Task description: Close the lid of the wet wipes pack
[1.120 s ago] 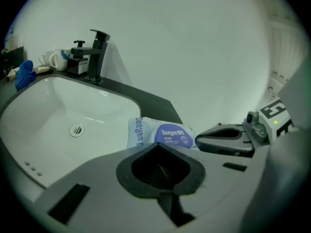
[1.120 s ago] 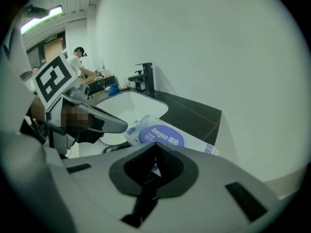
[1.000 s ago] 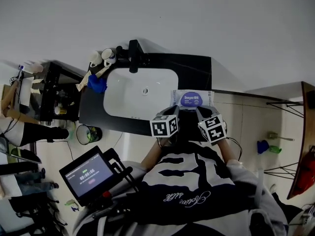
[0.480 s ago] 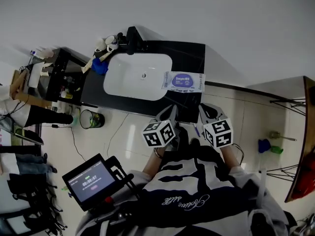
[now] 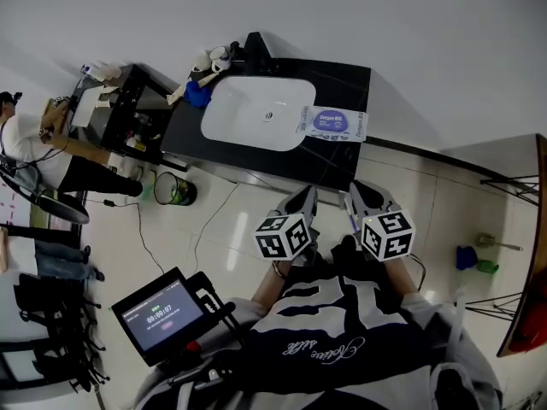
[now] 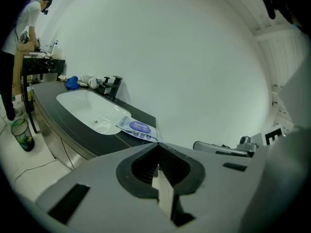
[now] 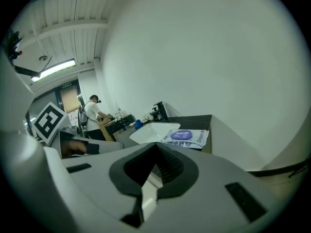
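Note:
The wet wipes pack (image 5: 333, 124) is white with a purple oval lid that looks flat. It lies on the black countertop (image 5: 342, 79), just right of the white sink (image 5: 256, 114). The left gripper view shows the pack (image 6: 138, 128) far ahead; the right gripper view shows the same pack (image 7: 184, 136) beyond the jaws. My left gripper (image 5: 309, 195) and right gripper (image 5: 355, 191) hang side by side over the floor, well short of the counter. Both are shut with nothing between the jaws, as on the left gripper (image 6: 158, 145) and the right gripper (image 7: 156, 145).
A black faucet (image 5: 256, 45), cups and a blue cloth (image 5: 198, 96) sit behind the sink. A green bin (image 5: 175, 190) stands on the floor left of the counter. A person (image 5: 34, 135) works at a black shelf unit (image 5: 128, 118). A tablet screen (image 5: 161, 313) sits low on the left.
Both grippers have pulled back from the wipes pack, which lay right at their tips a second ago. The view has backed away from the counter.

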The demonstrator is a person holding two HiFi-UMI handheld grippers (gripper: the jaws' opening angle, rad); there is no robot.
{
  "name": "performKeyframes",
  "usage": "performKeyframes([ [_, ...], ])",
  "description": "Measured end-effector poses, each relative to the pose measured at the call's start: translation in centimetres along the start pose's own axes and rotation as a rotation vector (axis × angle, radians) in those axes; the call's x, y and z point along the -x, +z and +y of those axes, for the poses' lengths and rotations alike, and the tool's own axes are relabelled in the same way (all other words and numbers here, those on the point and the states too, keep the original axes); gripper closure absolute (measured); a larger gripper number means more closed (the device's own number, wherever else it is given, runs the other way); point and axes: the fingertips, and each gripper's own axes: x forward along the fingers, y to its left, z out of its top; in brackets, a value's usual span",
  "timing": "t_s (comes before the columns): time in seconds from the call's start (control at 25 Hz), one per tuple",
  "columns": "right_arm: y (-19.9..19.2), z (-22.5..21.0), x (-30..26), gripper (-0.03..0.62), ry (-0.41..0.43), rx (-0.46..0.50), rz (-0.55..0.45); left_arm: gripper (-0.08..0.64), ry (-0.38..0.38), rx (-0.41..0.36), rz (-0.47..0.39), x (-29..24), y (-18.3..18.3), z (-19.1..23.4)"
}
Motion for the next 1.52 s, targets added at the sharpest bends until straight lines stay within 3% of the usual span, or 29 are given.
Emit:
performKeyframes([
  [0.28,-0.1,3.5,1.5,0.594,-0.032,-0.030,-0.061,0.561,-0.077,-0.008,-0.021,3.9,-0.6,-0.3],
  [0.8,-4.1,17.1,6.6,0.594,-0.091,-0.093,-0.173,0.561,-0.176,-0.021,0.018,17.4,-6.1,3.5],
  [1.08,-5.0,18.6,8.9,0.594,-0.135,-0.044,-0.177,0.561,-0.241,-0.030,-0.006,18.6,-6.6,1.7],
  [1.52,-4.7,17.8,9.4,0.594,-0.145,-0.033,-0.160,0.561,-0.253,-0.038,-0.010,18.3,-5.7,0.1],
])
